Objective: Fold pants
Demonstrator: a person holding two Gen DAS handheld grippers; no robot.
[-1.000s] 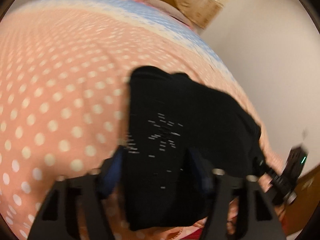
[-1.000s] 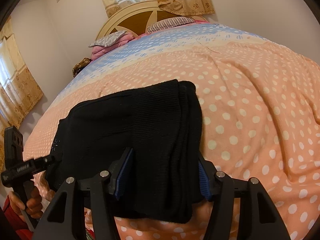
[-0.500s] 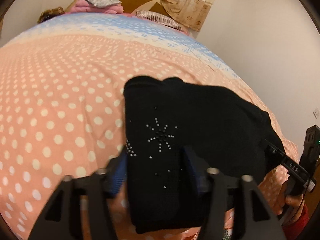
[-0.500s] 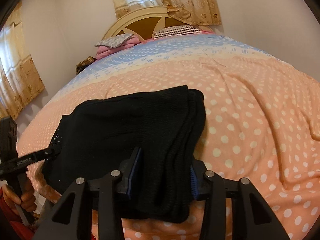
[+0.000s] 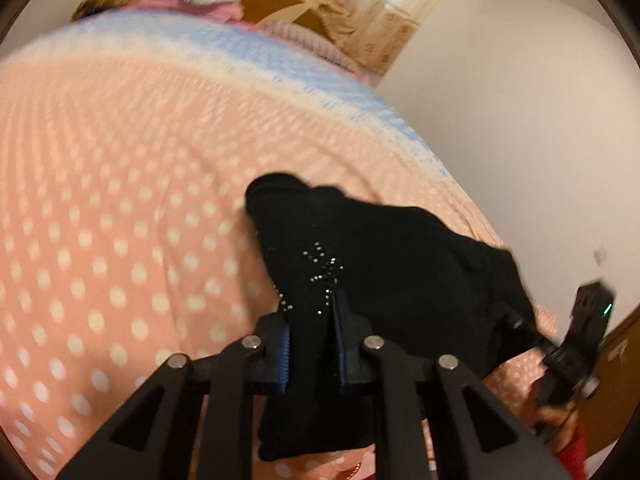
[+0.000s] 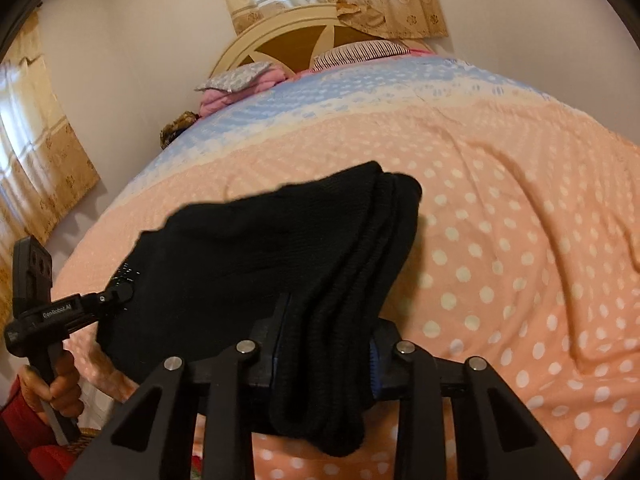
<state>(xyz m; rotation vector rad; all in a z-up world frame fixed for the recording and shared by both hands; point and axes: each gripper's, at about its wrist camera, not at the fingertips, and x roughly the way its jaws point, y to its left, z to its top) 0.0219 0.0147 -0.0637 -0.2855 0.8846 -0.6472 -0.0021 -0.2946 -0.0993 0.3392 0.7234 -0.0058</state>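
Observation:
The folded black pants point(image 5: 384, 264) lie near the front edge of a bed, with a sparkly star pattern on top. They also show in the right wrist view point(image 6: 280, 248) as a thick stack of layers. My left gripper point(image 5: 310, 344) is shut on the pants' near left edge. My right gripper point(image 6: 326, 348) is shut on the thick folded edge at the pants' right side. Each gripper shows in the other's view: the right gripper point(image 5: 568, 344) and the left gripper point(image 6: 72, 308), both at the pants' edge.
The bed has a peach polka-dot cover point(image 6: 500, 240) with a blue band toward the head. Pillows point(image 6: 240, 84) and a wooden headboard point(image 6: 304, 36) are at the far end. Walls and curtains point(image 6: 40, 160) stand around the bed.
Both grippers have closed from open onto the pants' edges. The left wrist view has tilted and blurred as that gripper moves.

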